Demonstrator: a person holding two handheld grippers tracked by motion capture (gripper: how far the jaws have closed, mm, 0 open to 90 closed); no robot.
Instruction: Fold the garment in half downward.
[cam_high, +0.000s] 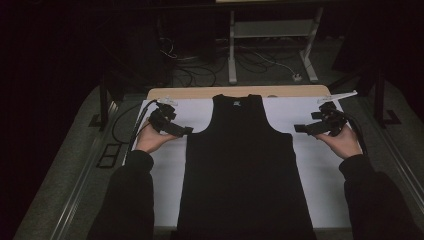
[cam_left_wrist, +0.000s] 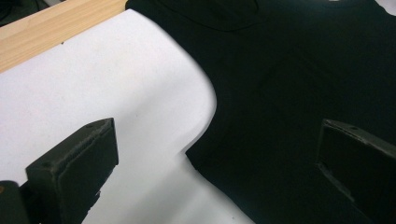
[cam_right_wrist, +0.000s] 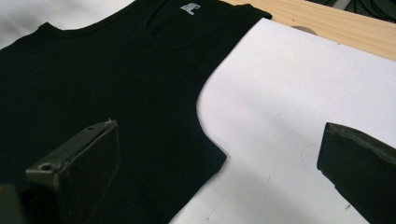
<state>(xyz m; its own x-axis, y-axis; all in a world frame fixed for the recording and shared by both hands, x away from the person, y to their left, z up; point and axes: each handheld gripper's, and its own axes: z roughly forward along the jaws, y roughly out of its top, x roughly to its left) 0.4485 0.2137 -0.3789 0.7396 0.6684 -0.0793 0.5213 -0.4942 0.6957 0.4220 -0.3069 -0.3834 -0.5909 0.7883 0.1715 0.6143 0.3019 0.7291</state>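
A black sleeveless top (cam_high: 240, 165) lies flat on the white sheet (cam_high: 165, 170), neck away from me, with a small label at the collar (cam_right_wrist: 189, 7). My left gripper (cam_high: 186, 131) hovers at its left armhole, open, jaws either side of the armhole corner (cam_left_wrist: 196, 149). My right gripper (cam_high: 297, 128) is open at the right armhole, where the top's edge (cam_right_wrist: 210, 154) passes between its jaws. Nothing is held by either one. The top (cam_left_wrist: 299, 93) covers most of the left gripper view.
The white sheet (cam_right_wrist: 299, 107) covers a wooden table whose bare far edge (cam_high: 235, 92) shows beyond the collar. Beyond the table are cables on the floor (cam_high: 190, 75) and a white table frame (cam_high: 270, 45). My dark sleeves enter from the bottom corners.
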